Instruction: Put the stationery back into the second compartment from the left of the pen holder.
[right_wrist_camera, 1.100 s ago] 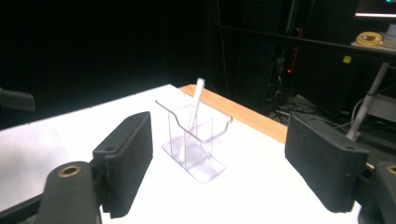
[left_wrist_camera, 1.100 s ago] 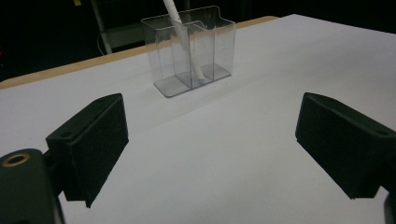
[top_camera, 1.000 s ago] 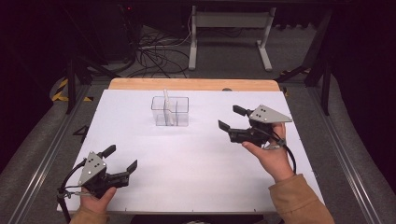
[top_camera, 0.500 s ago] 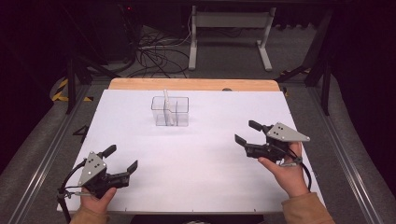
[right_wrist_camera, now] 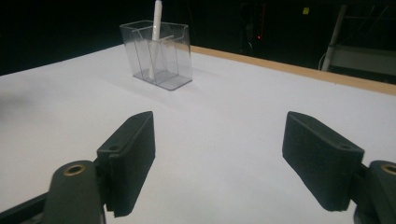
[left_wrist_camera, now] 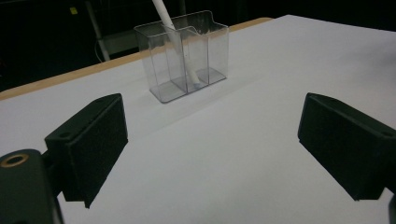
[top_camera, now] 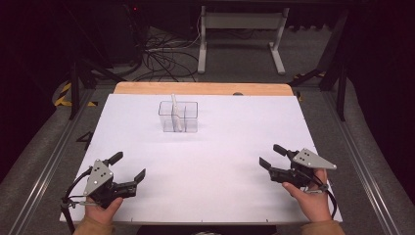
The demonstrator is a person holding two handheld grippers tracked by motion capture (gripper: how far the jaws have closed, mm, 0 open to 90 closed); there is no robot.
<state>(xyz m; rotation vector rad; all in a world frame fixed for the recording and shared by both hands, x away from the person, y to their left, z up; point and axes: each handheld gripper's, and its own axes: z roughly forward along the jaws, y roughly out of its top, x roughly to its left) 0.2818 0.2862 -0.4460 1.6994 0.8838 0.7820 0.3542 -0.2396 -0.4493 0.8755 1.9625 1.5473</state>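
Pen (top_camera: pixel 175 111) well beyond both claws

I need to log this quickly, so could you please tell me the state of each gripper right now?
Left gripper: open, holding nothing.
Right gripper: open, holding nothing.

The right gripper (top_camera: pixel 274 157) has drawn back from the middle of the table toward the person, away from the clear compartment holder (top_camera: pixel 178 117). It now sits low near the table's right front edge, jaws spread wide with nothing between them.
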